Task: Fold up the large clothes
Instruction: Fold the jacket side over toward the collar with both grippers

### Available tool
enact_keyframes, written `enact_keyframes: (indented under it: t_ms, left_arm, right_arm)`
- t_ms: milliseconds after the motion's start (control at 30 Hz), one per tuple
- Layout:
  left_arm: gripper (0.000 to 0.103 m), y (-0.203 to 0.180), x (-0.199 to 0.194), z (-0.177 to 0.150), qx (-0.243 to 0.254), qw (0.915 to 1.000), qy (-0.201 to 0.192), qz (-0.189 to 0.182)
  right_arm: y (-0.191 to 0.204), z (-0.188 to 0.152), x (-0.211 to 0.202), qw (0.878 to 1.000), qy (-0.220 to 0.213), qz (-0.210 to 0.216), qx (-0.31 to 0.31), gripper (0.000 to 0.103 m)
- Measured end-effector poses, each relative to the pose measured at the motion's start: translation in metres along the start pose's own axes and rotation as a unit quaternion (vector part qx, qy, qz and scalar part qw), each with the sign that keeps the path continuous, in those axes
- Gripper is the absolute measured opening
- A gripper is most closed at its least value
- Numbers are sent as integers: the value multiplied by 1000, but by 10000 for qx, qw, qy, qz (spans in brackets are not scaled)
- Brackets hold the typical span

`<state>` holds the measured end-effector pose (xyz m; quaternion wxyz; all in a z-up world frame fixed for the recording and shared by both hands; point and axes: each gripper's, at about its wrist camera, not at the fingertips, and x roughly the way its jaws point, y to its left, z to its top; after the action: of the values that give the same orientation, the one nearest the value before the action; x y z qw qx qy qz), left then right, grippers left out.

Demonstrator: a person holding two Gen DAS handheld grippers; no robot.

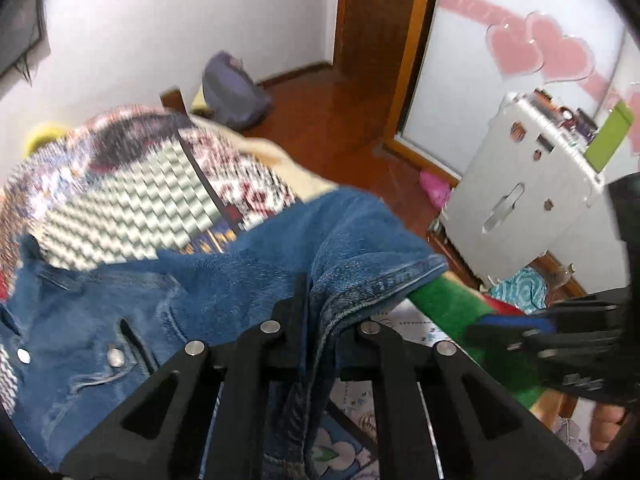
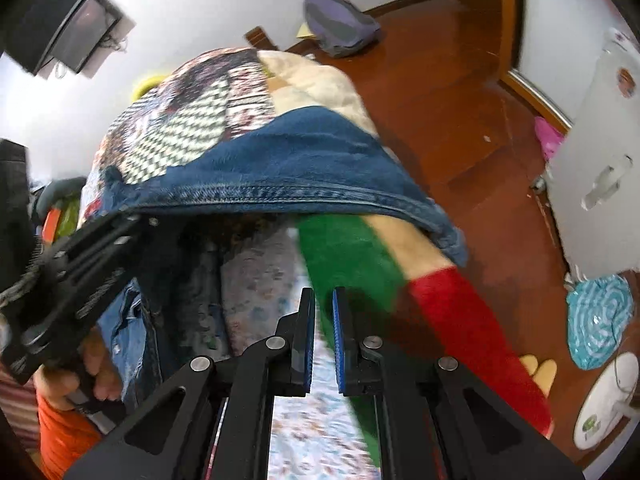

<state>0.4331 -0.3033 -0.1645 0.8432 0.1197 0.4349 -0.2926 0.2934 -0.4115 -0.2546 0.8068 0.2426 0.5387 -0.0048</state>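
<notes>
Blue denim jacket with metal snaps, lifted and draped, hem edge raised over patterned bedding

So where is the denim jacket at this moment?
The denim jacket lies on the patterned quilt, its hem pinched in the left hand-held gripper; in the right wrist view it hangs above the right hand-held gripper.

Both wrist views look closely along their tools at the denim jacket.

Bed spread with floral sheet; patchwork quilt, denim jacket, green-and-red plush blanket lying on it.
</notes>
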Motion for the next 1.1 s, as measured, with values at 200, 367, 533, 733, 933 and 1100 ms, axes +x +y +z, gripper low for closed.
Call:
enact_keyframes:
  t_ms: [200,367,533,733,933,1100]
  left_arm:
    - [7,42,-50,-9,-440,9981,-423,-56]
    - [7,77,-69,-33,-700,9964,-469,109]
    - [7,117,-63,-73,-1067,9937,-241,262]
    - [9,158,-41,-118,-1517,9878,225,252]
    - [45,177,-43,-152,-1684,9841,545,146]
    - [72,196,-63,-174,-1855,9805,600,236]
  right_arm:
    - [50,2,18,9987,36,336,-371,4]
    - [84,16,38,9986,-364,226,-316,4]
    - [101,32,34,9945,-984,-280,-229,4]
    - [162,43,25,9883,-1343,-81,-715,4]
    - [225,29,52,9828,-1089,154,-1481,4]
    - [240,11,103,9876,-6,373,-1528,4]
